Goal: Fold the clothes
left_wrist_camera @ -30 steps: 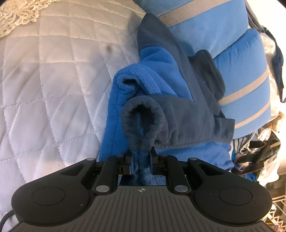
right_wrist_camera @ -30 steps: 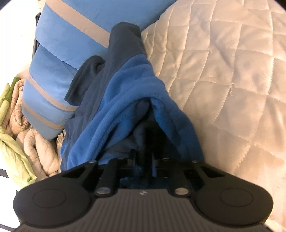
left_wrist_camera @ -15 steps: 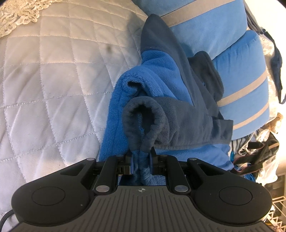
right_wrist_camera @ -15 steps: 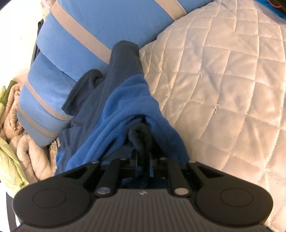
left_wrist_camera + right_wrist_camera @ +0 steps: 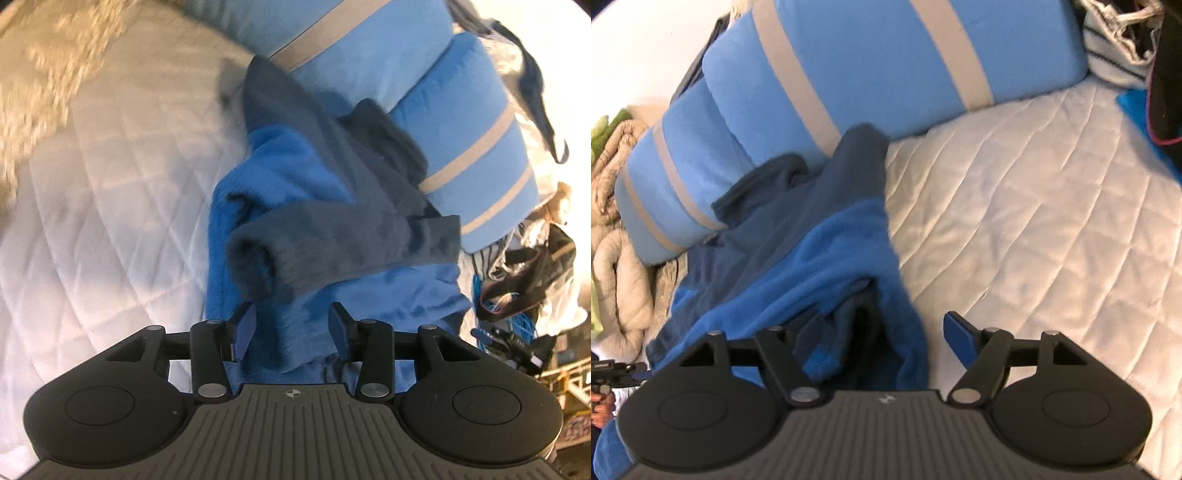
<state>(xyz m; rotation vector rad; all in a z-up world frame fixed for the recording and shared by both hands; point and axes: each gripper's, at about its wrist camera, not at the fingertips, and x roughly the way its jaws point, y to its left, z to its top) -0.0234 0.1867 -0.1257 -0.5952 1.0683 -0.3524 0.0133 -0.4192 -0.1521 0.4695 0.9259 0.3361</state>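
Left tool (image 5: 291,326) spread over fleece (image 5: 295,192); right tool (image 5: 886,332) spread too.

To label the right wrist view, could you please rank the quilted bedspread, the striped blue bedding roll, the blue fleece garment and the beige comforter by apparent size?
1-2. Quilted bedspread and striped blue bedding roll: too alike to rank.
3. Blue fleece garment, enlarged by nearness.
4. Beige comforter, cut off at the edge.
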